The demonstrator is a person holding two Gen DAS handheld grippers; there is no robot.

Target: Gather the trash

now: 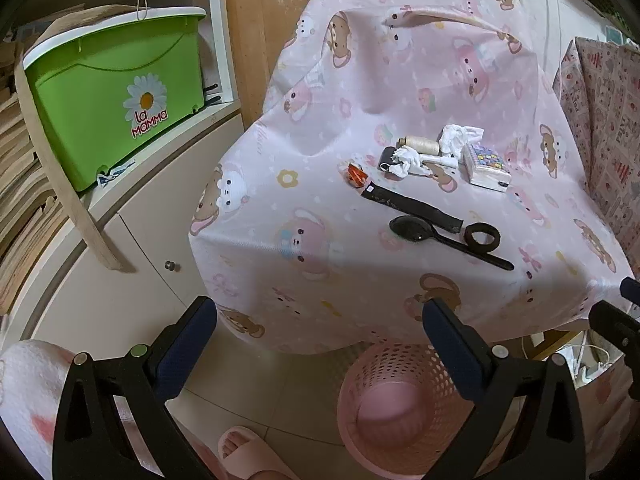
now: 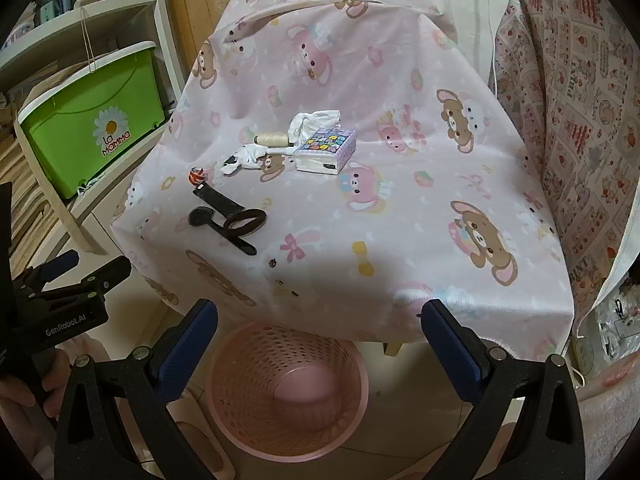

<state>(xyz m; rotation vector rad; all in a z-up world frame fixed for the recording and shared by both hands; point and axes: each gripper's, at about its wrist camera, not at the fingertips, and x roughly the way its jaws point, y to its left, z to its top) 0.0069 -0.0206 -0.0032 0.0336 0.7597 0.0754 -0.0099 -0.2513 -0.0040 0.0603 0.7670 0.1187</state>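
Note:
A table under a pink bear-print cloth holds crumpled white tissues, an orange wrapper, a black strip, a black plastic spoon, a black ring, a thread spool and a tissue pack. A pink mesh bin stands on the floor below the table's near edge. My left gripper and right gripper are open and empty, above the bin, short of the table.
A green La Mamma box sits on a white cabinet at the left. A patterned cloth hangs at the right. A foot in a pink slipper is on the tiled floor. The left gripper's body shows in the right wrist view.

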